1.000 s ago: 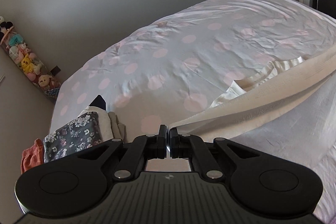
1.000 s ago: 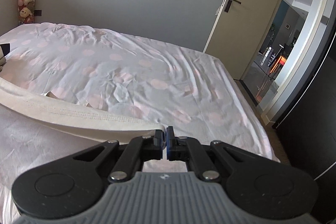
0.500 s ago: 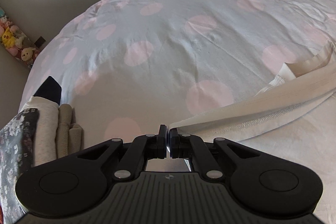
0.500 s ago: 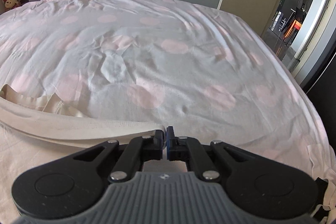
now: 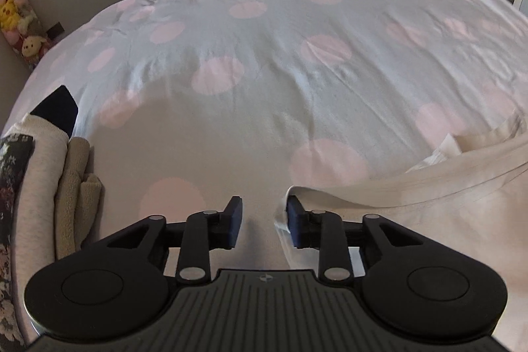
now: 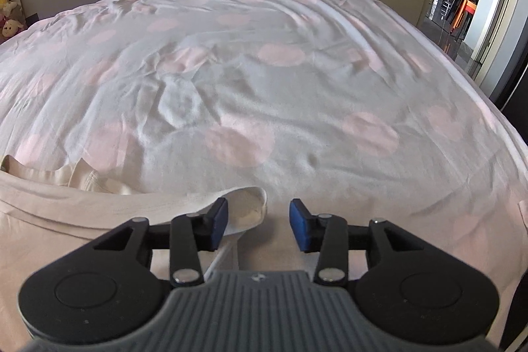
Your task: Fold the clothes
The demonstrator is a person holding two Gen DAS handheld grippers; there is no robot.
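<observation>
Cream cotton garment [image 5: 429,207] folded edge runs left-right betw. grippers; left gripper [image 5: 262,221] and right gripper [image 6: 258,225] jaws opening, corners loose beside pads, neither gripped.

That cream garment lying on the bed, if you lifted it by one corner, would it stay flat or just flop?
The cream garment would probably flop: its edge already curls and buckles where it lies. It looks thin, so likely light. On the smooth spotted bedsheet a push would likely bunch it into wrinkles.
</observation>
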